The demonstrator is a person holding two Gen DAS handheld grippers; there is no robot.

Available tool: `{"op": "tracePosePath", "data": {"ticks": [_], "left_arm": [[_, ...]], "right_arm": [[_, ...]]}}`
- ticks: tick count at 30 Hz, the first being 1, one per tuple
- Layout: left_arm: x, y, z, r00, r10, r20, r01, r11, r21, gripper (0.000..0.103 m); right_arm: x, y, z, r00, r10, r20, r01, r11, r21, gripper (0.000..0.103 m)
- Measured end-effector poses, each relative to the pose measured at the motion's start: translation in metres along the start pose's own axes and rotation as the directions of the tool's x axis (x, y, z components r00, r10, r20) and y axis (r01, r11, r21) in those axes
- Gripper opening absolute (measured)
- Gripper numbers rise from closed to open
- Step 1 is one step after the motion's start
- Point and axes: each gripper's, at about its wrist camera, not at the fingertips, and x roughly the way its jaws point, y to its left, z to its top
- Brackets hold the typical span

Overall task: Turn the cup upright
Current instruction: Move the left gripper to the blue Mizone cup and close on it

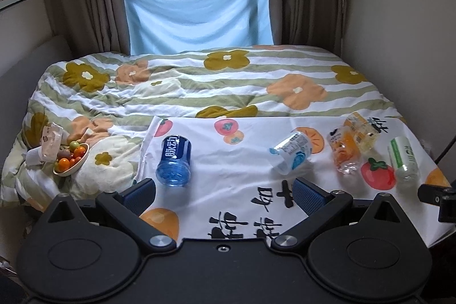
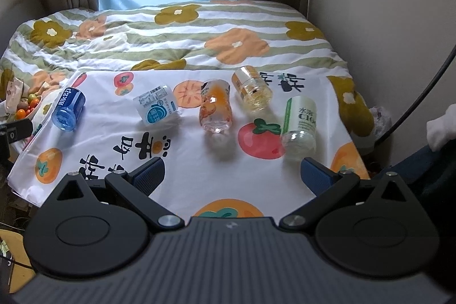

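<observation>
**Five cups down, both grippers empty**

The left gripper (image 1: 223, 191) and the right gripper (image 2: 232, 171) both hang spread wide over the near edge of the printed cloth (image 2: 199, 161) on the bed (image 2: 199, 27), neither holding anything.

Five cups lie on their sides on the cloth. Just ahead of the left gripper's left finger lies the blue cup (image 1: 174, 161), its clear end toward the camera. Ahead and slightly right of that gripper is the white-and-blue cup (image 1: 292, 153). Ahead of the right gripper, near its centre line, is the orange cup (image 2: 215, 108); beyond it to the right lies the yellow cup (image 2: 252, 90), and just ahead of the right finger the green-labelled cup (image 2: 299, 123).

Likely trouble: the cups are round and rest on soft, yielding bedding, so a nudge from one finger could roll a cup away before the jaws close. The thin clear plastic may buckle under a hard squeeze. Set upright on the quilt, a cup could well topple again.
</observation>
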Motion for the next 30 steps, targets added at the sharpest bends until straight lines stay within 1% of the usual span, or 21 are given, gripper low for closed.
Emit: {"op": "tracePosePath", "data": {"ticks": [3, 8, 12, 17, 19, 22, 26, 30], "left_arm": [[0.014, 0.009, 0.007, 1.0, 0.015, -0.02, -0.015, 1.0, 0.003, 0.103], [0.047, 0.028, 0.02, 0.998, 0.018, -0.06, -0.018, 1.0, 0.01, 0.103], [0.077, 0.042, 0.03, 0.995, 0.013, -0.097, -0.01, 1.0, 0.025, 0.103], [0.125, 0.056, 0.039, 0.988, 0.027, -0.153, -0.02, 0.999, 0.05, 0.103], [0.147, 0.065, 0.042, 0.982, 0.01, -0.186, -0.003, 0.999, 0.04, 0.103], [0.18, 0.075, 0.046, 0.972, 0.011, -0.237, -0.002, 0.999, 0.038, 0.103], [0.222, 0.086, 0.047, 0.95, 0.001, -0.313, 0.013, 0.999, 0.04, 0.103], [0.249, 0.095, 0.045, 0.932, -0.009, -0.361, 0.019, 1.0, 0.023, 0.103]], "right_arm": [[0.008, 0.009, 0.004, 1.0, 0.007, -0.006, -0.007, 1.0, -0.007, 0.103], [0.027, 0.026, 0.008, 0.999, 0.029, -0.014, -0.029, 1.0, -0.011, 0.103], [0.047, 0.04, 0.01, 0.998, 0.053, -0.042, -0.053, 0.999, -0.005, 0.103], [0.069, 0.058, 0.011, 0.996, 0.071, -0.062, -0.072, 0.997, -0.01, 0.103], [0.079, 0.064, 0.01, 0.994, 0.077, -0.073, -0.077, 0.997, -0.009, 0.103], [0.094, 0.073, 0.009, 0.992, 0.083, -0.094, -0.084, 0.996, -0.01, 0.103], [0.11, 0.082, 0.007, 0.99, 0.076, -0.115, -0.08, 0.996, -0.026, 0.103], [0.122, 0.085, 0.006, 0.988, 0.074, -0.133, -0.077, 0.997, -0.018, 0.103]]}}
